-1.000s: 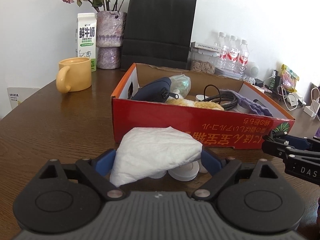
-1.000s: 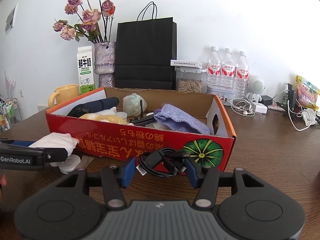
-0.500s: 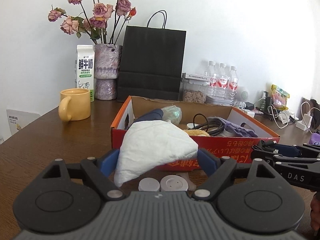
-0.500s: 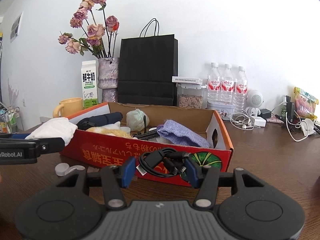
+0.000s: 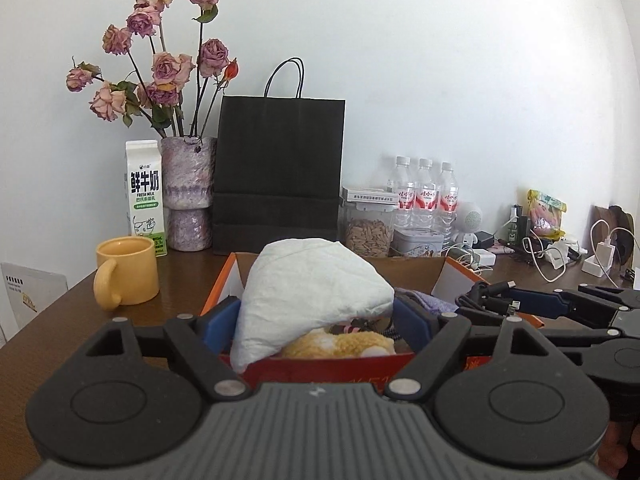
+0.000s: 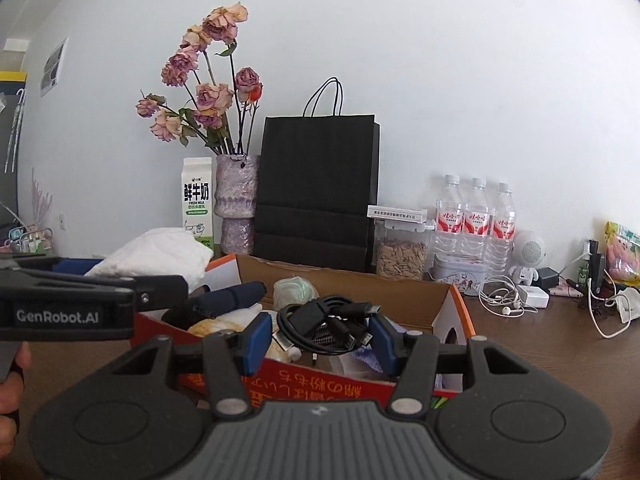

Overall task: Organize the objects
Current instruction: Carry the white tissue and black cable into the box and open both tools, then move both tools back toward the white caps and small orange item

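Red cardboard makes the front wall of the open box [image 5: 328,364], which stands on the brown wooden table [image 5: 60,320] and serves here as the landmark. The left gripper [image 5: 314,320] holds a white folded cloth [image 5: 308,300] between its blue pads; the jaws stand rather wide, because the cloth is bulky, and they have just been closing a little on it. The cloth hangs in the air above the near left part of the box, over a yellow plush toy [image 5: 340,344] that lies inside against the front wall. The right gripper [image 6: 320,336] grips a coiled black cable [image 6: 324,326] with several plugs, its jaws at a middle width and the pads pressing the coil from both sides. The cable is held above the near right part of the box, clear of the things inside. In the box, as the right wrist view shows, lie also a dark blue bundle [image 6: 228,300], a pale green bag [image 6: 294,288] and a purple cloth [image 5: 426,302]. Left of the box stands a yellow mug [image 5: 128,276]. Behind the box, along the white wall, stand a milk carton [image 5: 145,196], a vase with dried roses [image 5: 188,196], a black paper bag [image 5: 280,172] and three water bottles [image 5: 426,196].
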